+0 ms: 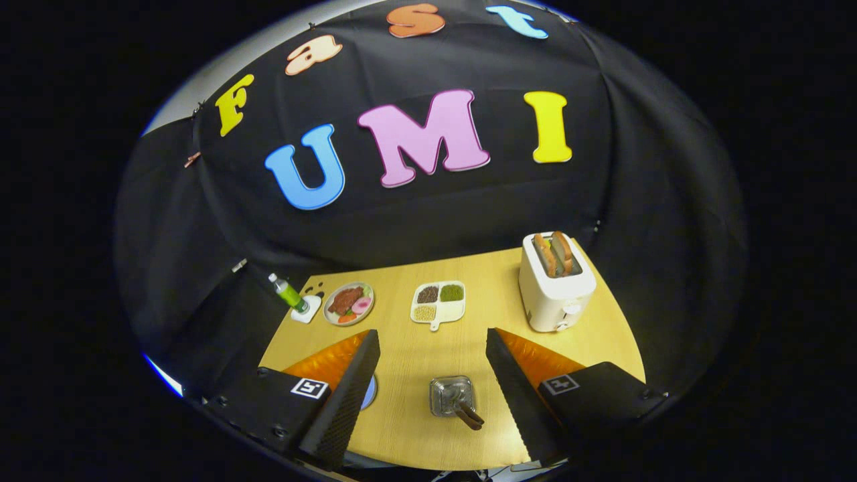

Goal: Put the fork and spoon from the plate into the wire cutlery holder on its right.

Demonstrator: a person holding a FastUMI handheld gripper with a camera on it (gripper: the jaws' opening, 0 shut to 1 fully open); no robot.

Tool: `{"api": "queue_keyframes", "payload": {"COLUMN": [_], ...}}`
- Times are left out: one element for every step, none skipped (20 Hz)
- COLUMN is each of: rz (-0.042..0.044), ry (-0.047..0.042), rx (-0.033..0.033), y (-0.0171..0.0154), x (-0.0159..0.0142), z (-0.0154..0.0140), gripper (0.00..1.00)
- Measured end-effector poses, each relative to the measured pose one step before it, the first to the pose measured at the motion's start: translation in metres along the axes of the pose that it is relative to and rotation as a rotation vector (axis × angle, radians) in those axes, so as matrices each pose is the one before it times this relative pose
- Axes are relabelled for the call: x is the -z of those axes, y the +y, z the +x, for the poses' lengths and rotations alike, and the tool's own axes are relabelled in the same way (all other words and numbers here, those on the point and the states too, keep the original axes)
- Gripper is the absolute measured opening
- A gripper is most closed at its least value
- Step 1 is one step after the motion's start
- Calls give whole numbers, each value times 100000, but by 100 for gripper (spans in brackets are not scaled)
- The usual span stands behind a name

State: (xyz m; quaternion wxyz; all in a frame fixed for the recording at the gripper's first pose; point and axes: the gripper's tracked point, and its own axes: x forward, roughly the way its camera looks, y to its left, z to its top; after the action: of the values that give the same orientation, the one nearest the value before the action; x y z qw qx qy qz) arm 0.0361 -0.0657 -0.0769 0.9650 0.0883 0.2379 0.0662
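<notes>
Two fingers of my hand-held gripper (432,375) stand wide apart with nothing between them but bare bench (415,348), so I am holding nothing. Taking the wire cutlery holder (451,395) as my landmark: it sits on the wood between my fingers, closer to the right one, and touches neither. Brown handles (469,415) lean out of it toward me; I cannot tell from here whether they belong to the fork, the spoon or both. To the holder's left, a sliver of blue-rimmed plate (370,391) peeks out from behind my left finger, the rest hidden.

Beyond the holder, straight ahead, lies a white divided tray (438,301) with dark, green and pale fillings. Farther left of that line is a round plate of food (349,302), and just beside it a green bottle (288,292) leaning on a small white base. Beyond the holder and to its right stands a white toaster (556,284) with two slices of toast (554,253) upright in its slots.
</notes>
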Motion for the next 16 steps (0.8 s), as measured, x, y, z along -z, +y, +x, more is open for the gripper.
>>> {"api": "queue_keyframes", "payload": {"rz": [484, 483, -94, -866, -1636, -1637, -978, 152, 942, 1431, 1382, 398, 339, 858, 1310, 507], "ry": [-4957, -4287, -5076, -6248, -5933, -5381, -4464, -2992, -1934, -773, -288, 1014, 1392, 1912, 1712, 1431], "rx": [995, 450, 1301, 1430, 1287, 1514, 1428, 999, 539, 687, 504, 1341, 1400, -171, -1919, -1748], "y": [41, 237, 151, -58, 118, 179, 227, 510, 499, 387, 300, -9, -306, 336, 686, 447], "x": [-1310, -1130, -1077, -1072, -1059, -947, -684, -459, -122, -190, 56, 392, 794, 533, 282, 244], "z": [-1169, -1091, -1224, -962, -1062, -983, -879, -880, -700, -647, -330, 179, 160, 307, 386, 519], "gripper": [99, 99, 99, 99, 99, 99, 99, 99, 99, 99, 99, 99, 99, 99, 99, 99]}}
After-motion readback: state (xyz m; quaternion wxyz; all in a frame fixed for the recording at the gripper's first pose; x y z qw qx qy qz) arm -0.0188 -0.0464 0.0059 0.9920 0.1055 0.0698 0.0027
